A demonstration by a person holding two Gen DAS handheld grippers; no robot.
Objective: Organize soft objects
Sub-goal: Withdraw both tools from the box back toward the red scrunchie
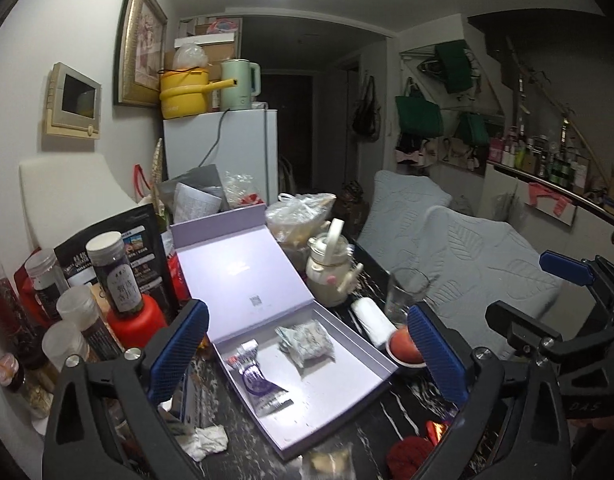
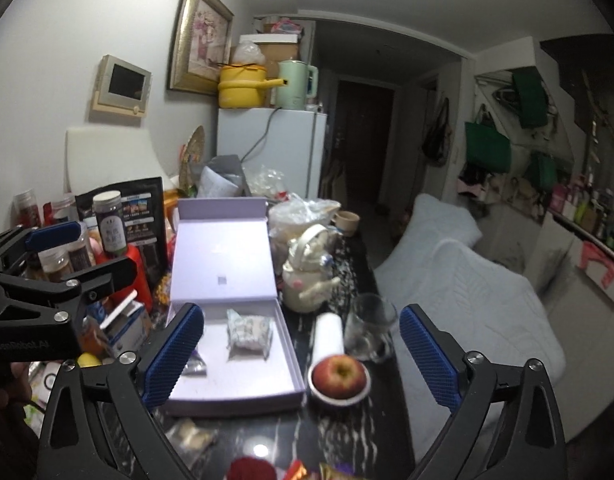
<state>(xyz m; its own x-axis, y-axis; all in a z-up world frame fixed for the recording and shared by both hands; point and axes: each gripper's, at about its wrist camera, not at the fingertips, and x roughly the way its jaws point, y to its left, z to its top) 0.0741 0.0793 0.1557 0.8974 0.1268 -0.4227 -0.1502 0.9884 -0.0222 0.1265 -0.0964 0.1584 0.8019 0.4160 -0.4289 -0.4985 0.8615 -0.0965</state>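
Observation:
An open lilac box (image 1: 349,394) (image 2: 285,354) lies on the dark marble table. Inside lie a pale wrapped soft packet (image 1: 307,342) (image 2: 249,332) and a purple-and-silver sachet (image 1: 261,384), partly hidden in the right wrist view (image 2: 195,366). My left gripper (image 1: 307,352) is open and empty, held above the box. My right gripper (image 2: 303,356) is open and empty, above the box's right side; it also shows in the left wrist view (image 1: 547,300). A red knitted ball (image 1: 409,454) (image 2: 253,470), a clear snack packet (image 1: 331,460) (image 2: 191,436) and a crumpled tissue (image 1: 209,440) lie near the front edge.
An apple on a small dish (image 2: 339,376) (image 1: 405,348), a white roll (image 2: 329,338), a glass mug (image 2: 369,330) and a cream teapot (image 2: 307,276) stand right of the box. Jars and bottles (image 1: 115,276) crowd the left. A grey cushioned sofa (image 2: 467,304) runs along the right.

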